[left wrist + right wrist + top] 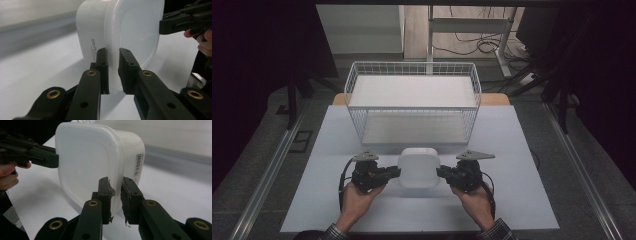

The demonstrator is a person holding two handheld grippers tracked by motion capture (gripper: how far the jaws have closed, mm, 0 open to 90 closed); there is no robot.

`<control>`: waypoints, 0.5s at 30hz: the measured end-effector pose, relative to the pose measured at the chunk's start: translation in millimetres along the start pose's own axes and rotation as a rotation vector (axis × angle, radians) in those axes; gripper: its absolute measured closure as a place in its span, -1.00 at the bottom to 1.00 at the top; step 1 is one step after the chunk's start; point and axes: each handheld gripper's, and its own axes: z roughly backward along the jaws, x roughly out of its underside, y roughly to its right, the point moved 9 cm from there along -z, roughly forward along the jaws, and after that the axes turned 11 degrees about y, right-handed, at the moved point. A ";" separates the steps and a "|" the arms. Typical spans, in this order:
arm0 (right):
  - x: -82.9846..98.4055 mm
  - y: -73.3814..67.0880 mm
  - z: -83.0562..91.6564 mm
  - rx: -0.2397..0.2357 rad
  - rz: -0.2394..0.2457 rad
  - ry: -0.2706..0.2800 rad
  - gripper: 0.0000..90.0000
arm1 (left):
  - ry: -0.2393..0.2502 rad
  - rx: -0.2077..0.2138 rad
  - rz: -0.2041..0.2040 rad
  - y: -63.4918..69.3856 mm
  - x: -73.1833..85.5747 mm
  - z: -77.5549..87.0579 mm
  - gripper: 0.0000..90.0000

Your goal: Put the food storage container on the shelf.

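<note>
Two tongs pinch one white tub by its rim, one from each side.

The left gripper [396, 172] has its jaws narrowed onto the lid edge of the tub [418, 168], and the right gripper [441, 172] does the same on the opposite edge; in each gripper view the black pads press on the thin rim from both sides. Holding it at two opposite points likely keeps the wide, smooth tub level and stops it from swinging, which a single pinch could not. The tub sits low over the pale table [522, 200], between the hands, just in front of the wire basket [412, 67]. Count: two grippers, one tub, one basket.
</note>
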 end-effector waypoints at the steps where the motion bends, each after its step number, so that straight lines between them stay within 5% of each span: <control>1: -6.1 -1.3 1.3 -0.007 0.014 0.016 0.73 | 0.004 0.003 -0.004 -0.9 -4.7 1.1 0.77; 15: -54.0 -4.4 4.3 -0.022 0.077 0.093 0.74 | 0.047 -0.022 -0.061 -0.2 -52.2 10.9 0.77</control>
